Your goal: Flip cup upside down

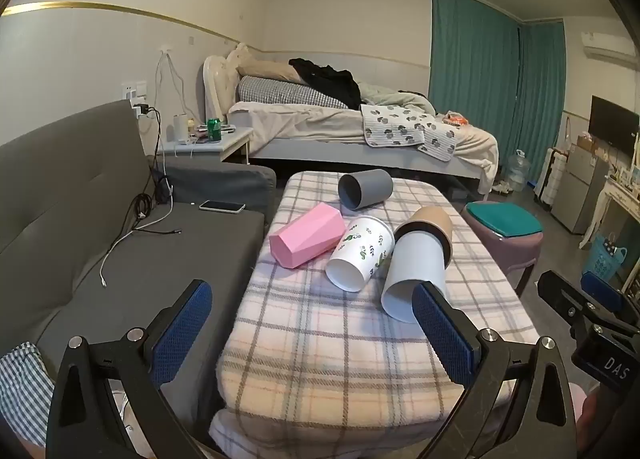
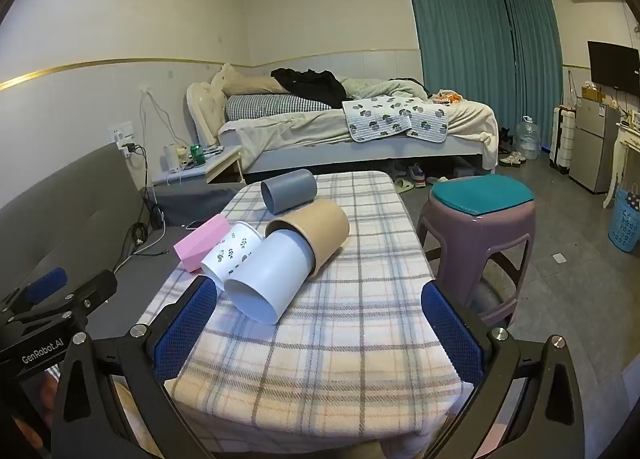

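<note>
Several cups lie on their sides on a plaid-covered table (image 1: pixel 320 339) (image 2: pixel 340 339): a pink faceted cup (image 1: pixel 306 235) (image 2: pixel 202 243), a white leaf-print cup (image 1: pixel 360 253) (image 2: pixel 232 253), a plain white cup (image 1: pixel 414 273) (image 2: pixel 272 279) with its base inside a tan cup (image 1: pixel 434 225) (image 2: pixel 320 229), and a grey cup (image 1: pixel 365 189) (image 2: pixel 289 191) farther back. My left gripper (image 1: pixel 312 301) is open and empty above the table's near end. My right gripper (image 2: pixel 318 297) is open and empty, its left pad (image 2: pixel 188 323) close to the white cup's mouth.
A grey sofa (image 1: pixel 80 219) with a phone (image 1: pixel 222 206) and cables stands left of the table. A purple stool (image 2: pixel 480 227) with a teal cushion stands to the right. A bed (image 2: pixel 360 131) and a nightstand (image 1: pixel 212 141) lie behind.
</note>
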